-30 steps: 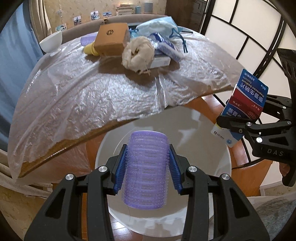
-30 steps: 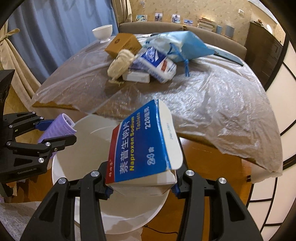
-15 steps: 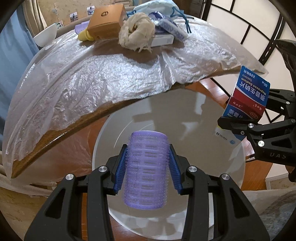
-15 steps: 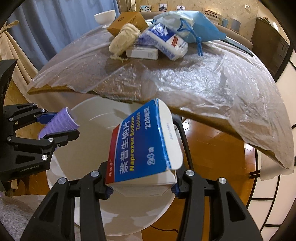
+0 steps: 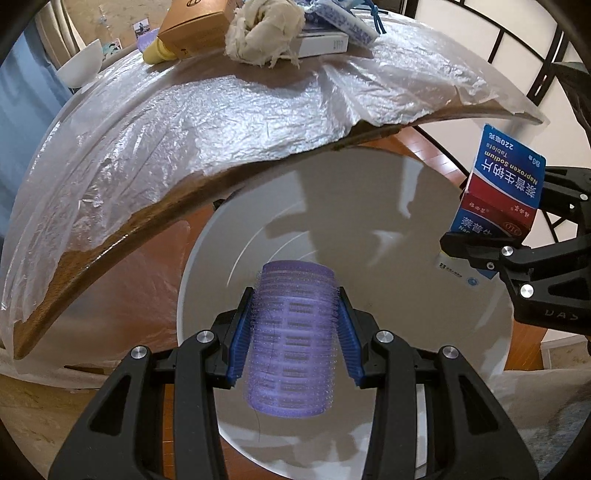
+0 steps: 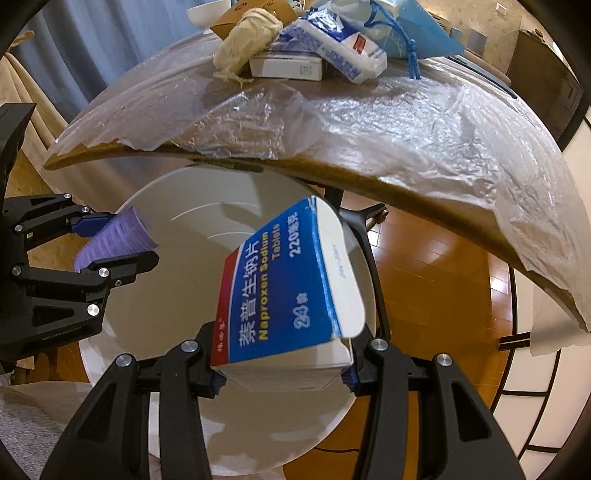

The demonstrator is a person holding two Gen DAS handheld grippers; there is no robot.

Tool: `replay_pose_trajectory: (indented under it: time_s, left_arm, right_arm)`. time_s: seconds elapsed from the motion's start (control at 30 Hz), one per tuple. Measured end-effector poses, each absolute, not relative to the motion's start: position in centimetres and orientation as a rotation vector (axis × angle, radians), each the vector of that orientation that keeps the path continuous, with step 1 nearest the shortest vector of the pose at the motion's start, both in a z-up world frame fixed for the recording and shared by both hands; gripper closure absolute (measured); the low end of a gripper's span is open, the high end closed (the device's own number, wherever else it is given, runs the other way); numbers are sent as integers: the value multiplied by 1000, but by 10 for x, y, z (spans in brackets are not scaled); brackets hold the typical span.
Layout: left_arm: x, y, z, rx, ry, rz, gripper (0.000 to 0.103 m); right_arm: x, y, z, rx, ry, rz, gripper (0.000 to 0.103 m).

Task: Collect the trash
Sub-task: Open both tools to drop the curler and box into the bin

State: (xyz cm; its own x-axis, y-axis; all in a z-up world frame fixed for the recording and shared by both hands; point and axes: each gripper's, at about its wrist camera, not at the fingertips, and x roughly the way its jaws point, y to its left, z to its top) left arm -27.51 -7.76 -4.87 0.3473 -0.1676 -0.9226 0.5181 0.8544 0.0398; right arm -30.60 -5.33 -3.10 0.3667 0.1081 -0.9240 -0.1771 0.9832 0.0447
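Observation:
My left gripper (image 5: 293, 341) is shut on a purple hair roller (image 5: 291, 339) and holds it over a round white bin (image 5: 369, 206) beside the table. My right gripper (image 6: 282, 373) is shut on a blue and red tablet box (image 6: 284, 295), also over the bin (image 6: 184, 221). The box shows at the right of the left wrist view (image 5: 498, 195). The roller shows at the left of the right wrist view (image 6: 114, 243).
A wooden table (image 5: 110, 236) covered with clear plastic film (image 6: 424, 122) overhangs the bin's far side. On it lie a rag ball (image 5: 262, 33), a brown carton (image 5: 192, 26), a white box (image 6: 284, 66), a tissue pack (image 6: 340, 48), a blue bag (image 6: 417, 33) and a white bowl (image 5: 81, 66).
Both grippers have dropped lower and come closer to the bin, with roller and box still held. The table edge now sits higher in both views.

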Motion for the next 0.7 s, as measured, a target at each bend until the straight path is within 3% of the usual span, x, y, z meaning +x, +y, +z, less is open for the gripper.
replay_pose_trajectory:
  time_s: [0.27, 0.33, 0.37, 0.4, 0.63, 0.7]
  left_arm:
    - [-266, -84, -60, 361, 1158, -454, 59]
    - [-266, -85, -59, 362, 1165, -469, 55]
    - [-266, -84, -59, 366, 1162, -463, 44]
    - [-266, -84, -58, 374, 1153, -446, 33]
    - [-267, -79, -32, 374, 1078, -417, 31]
    - [-266, -76, -15, 348, 1039, -412, 22]
  right_arm:
    - [-303, -58, -39, -66, 1199, 193, 57]
    - [-301, -58, -36, -64, 1190, 193, 46]
    - [-301, -60, -32, -66, 1169, 182, 32]
    - [-302, -61, -28, -67, 1149, 177, 25]
    - [-297, -78, 10, -9, 1035, 138, 23]
    - [-293, -86, 23, 5, 994, 120, 20]
